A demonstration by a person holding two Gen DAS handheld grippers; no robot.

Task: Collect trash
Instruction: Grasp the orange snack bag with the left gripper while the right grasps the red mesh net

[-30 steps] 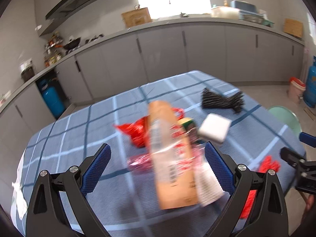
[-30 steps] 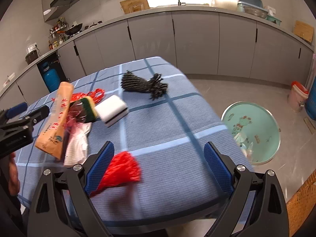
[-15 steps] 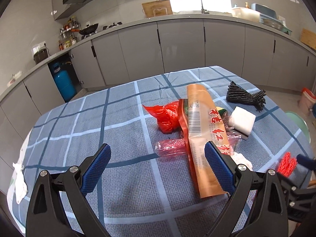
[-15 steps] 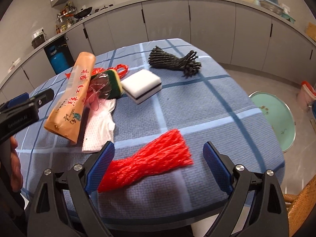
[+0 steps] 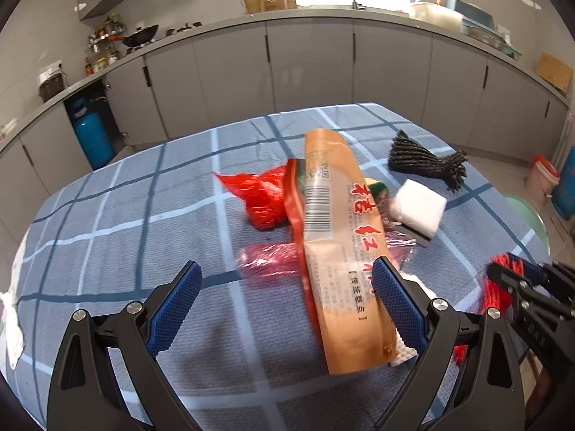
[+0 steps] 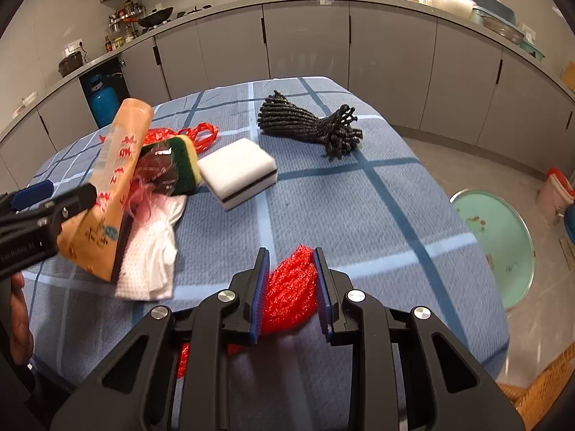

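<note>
My right gripper [image 6: 290,294] is shut on a red mesh net [image 6: 291,291] at the near edge of the blue checked tablecloth [image 6: 359,208]; the net also shows in the left wrist view [image 5: 499,287]. My left gripper [image 5: 285,305] is open and empty, low over the table, with a long orange snack wrapper [image 5: 341,248] by its right finger. The wrapper also shows in the right wrist view [image 6: 107,186]. A red plastic bag [image 5: 262,197], a clear red wrapper [image 5: 269,260] and a white paper towel [image 6: 151,251] lie around it.
A white sponge block [image 6: 237,172], a green-yellow scouring sponge [image 6: 183,165] and a black mesh bundle [image 6: 309,125] lie further back. A pale green bin [image 6: 496,244] stands on the floor right of the table. Grey kitchen cabinets [image 5: 309,68] run behind.
My right gripper has closed on the red mesh net, which lay free between its open fingers before. My left gripper has shifted slightly nearer the orange wrapper and stayed open.
</note>
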